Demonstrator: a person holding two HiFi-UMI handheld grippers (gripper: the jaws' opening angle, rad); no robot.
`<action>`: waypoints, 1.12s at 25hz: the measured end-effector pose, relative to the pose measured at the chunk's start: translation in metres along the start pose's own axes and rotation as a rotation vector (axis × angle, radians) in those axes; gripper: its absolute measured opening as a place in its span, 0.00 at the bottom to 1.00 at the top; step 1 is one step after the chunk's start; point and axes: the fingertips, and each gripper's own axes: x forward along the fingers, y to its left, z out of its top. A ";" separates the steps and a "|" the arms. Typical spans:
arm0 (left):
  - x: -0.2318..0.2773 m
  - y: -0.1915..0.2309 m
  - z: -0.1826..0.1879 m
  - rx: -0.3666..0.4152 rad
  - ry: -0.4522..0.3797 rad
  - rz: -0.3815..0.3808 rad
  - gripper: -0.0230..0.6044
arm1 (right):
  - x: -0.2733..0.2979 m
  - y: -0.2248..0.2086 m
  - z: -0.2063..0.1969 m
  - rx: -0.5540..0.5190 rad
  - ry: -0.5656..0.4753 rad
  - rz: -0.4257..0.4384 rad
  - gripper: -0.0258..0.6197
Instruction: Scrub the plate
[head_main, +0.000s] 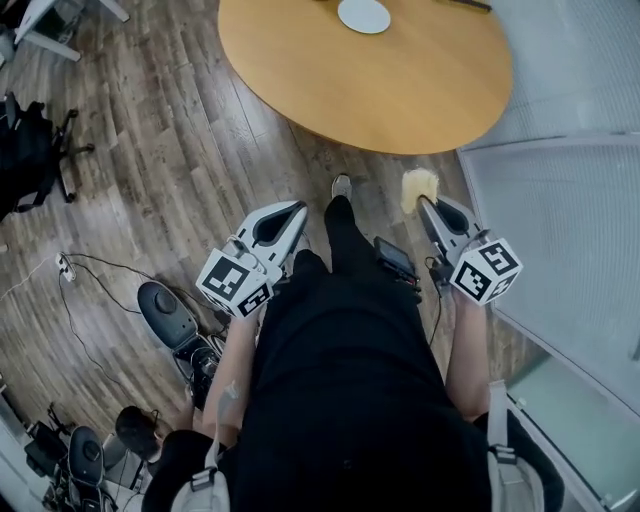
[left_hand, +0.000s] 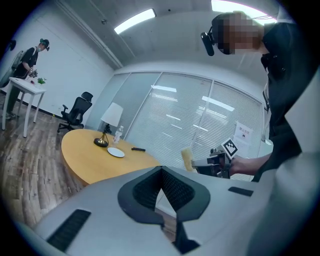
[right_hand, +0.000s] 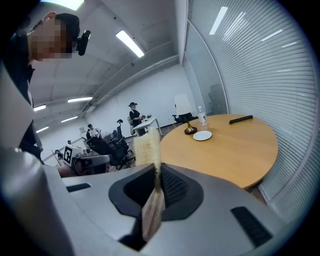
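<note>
Round table (head_main: 400, 90) carries plate (head_main: 363, 15), lamp (left_hand: 111, 116), bottle (left_hand: 118, 134); right hand-held gripper (head_main: 428, 208) clamps brush (head_main: 420, 185).

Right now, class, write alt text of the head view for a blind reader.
Seen from above, a person holds the right tongs shut on a scrubbing brush and the left tongs empty, facing a round wooden table with a white plate.

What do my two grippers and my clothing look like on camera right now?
Both the left gripper and the right gripper have smooth pale grey shells tapering to the tips, with black textured pads in a dark recess. Each carries a white cube of black square markers: left cube, right cube. You wear a black top; grey straps show at the shoulders.
</note>
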 end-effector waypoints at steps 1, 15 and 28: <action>0.004 0.005 0.002 0.004 0.006 0.008 0.05 | 0.011 -0.006 0.004 0.000 -0.005 0.009 0.09; 0.129 0.041 0.067 0.055 0.056 0.072 0.05 | 0.108 -0.091 0.104 -0.023 -0.026 0.123 0.09; 0.212 0.053 0.062 0.007 0.201 0.011 0.05 | 0.189 -0.163 0.131 0.045 0.026 0.117 0.09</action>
